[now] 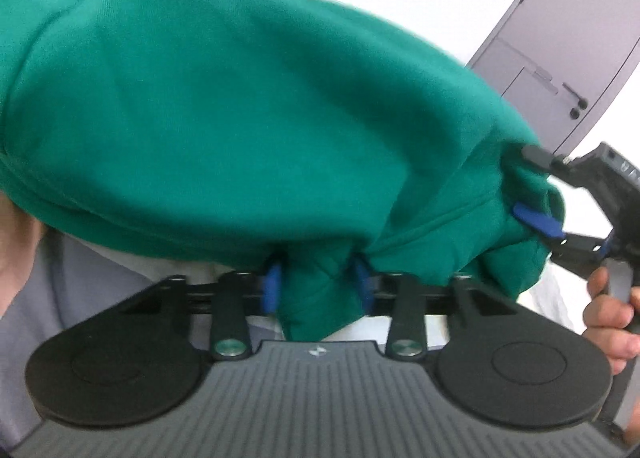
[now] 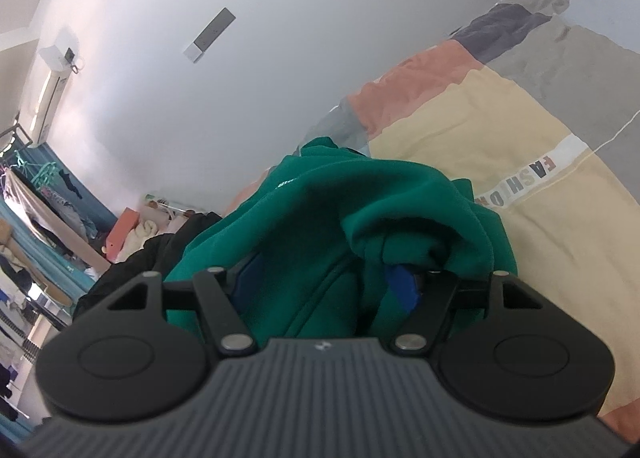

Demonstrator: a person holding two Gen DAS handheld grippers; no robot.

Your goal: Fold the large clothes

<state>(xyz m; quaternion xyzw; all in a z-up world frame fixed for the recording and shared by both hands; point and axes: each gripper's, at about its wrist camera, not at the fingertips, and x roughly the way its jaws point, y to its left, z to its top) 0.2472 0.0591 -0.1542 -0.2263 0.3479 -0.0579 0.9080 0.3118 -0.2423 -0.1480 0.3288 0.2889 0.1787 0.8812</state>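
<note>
My left hand-held gripper [image 1: 318, 284] is clenched on a bunched fold of the green sweatshirt [image 1: 240, 118]. My right hand-held gripper [image 2: 326, 284] grasps a thick wad of the same sweatshirt, jaws set wide around it. The sweatshirt hangs lifted between both, above the patchwork bed cover [image 2: 520, 130]. I judge folding barely begun: no flat fold is visible. Only the left view shows the right gripper beside the sweatshirt and the grey door [image 1: 560, 38] beyond; only the right view shows the bed.

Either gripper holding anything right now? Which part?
Both hold the green fleece sweatshirt. Left gripper pinches a bunched fold at its lower edge; right gripper clamps a thick wad of fabric. Which garment part, cannot tell.
</note>
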